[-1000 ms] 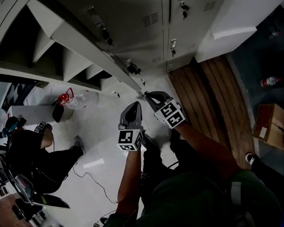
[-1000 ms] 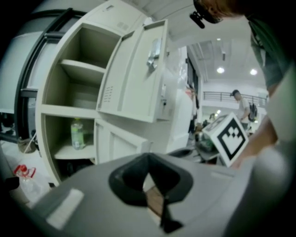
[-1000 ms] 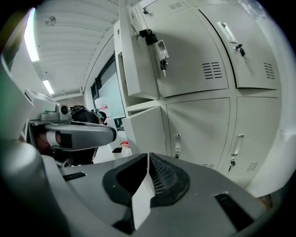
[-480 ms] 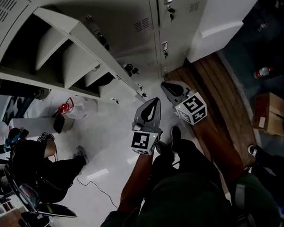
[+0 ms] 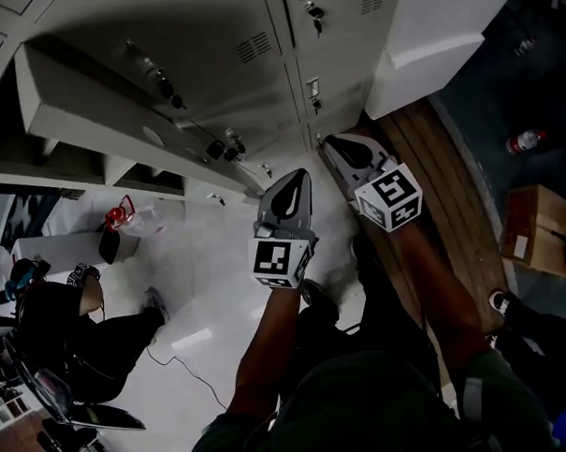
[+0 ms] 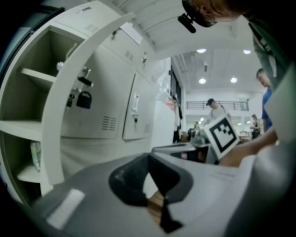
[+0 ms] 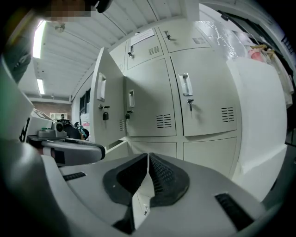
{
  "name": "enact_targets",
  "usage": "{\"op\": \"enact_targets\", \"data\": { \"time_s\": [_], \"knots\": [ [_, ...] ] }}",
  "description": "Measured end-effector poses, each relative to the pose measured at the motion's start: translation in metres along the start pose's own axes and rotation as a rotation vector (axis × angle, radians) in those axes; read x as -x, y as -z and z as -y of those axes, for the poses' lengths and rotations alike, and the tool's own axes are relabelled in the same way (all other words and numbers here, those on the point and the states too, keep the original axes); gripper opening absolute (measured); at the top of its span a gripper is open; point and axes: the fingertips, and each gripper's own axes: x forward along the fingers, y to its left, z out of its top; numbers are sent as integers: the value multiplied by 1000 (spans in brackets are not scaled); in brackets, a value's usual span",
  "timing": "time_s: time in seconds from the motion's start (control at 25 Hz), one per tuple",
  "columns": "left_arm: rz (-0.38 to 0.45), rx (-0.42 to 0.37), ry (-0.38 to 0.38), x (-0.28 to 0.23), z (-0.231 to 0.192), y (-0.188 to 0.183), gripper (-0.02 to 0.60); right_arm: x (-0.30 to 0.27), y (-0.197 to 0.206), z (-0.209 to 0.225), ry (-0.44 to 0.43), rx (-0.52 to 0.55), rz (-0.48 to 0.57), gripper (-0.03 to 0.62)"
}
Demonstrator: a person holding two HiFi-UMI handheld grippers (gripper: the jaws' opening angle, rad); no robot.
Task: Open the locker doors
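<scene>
Locker doors (image 7: 203, 99) — sheet steel, stiff, prob. light-swinging; take by handle (image 7: 185, 84). L gripper (image 5: 295, 180), R gripper (image 5: 336, 145) — both clenched on nothing.

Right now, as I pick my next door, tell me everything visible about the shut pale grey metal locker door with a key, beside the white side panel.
The pale grey metal locker door looks like painted sheet steel, tall and rectangular, upright and shut flush with its neighbours. A silvery vertical handle sits near its left edge, a key hangs just below it, and louvre slots lie low on the right. Nothing touches it.
</scene>
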Motion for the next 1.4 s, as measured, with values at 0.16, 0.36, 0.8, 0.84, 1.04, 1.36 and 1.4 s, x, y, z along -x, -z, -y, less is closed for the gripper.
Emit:
{"op": "enact_targets", "data": {
  "time_s": [0.16, 0.36, 0.8, 0.84, 1.04, 1.36, 1.4],
  "knots": [
    [-1, 18, -80, -35, -15, 19, -12, -20, 20, 40, -18, 4, -14, 6],
    [3, 34, -157, -74, -36, 35, -13, -55, 54, 87, -37, -21, -50, 6],
    [-14, 68, -241, -148, -76, 83, -14, -150, 128, 159, -60, -55, -116, 6],
    [-16, 68, -244, -154, -79, 88, -12, -157, 133, 163, -60, -57, -117, 6],
    [-24, 66, -265, -172, -92, 110, -14, -184, 158, 177, -70, -66, -123, 6],
    [-23, 70, -293, -192, -113, 132, -14, -214, 175, 184, -78, -56, -112, 8],
    [-23, 70, -294, -194, -115, 134, -13, -217, 174, 184, -78, -51, -108, 6]
  ]
}}
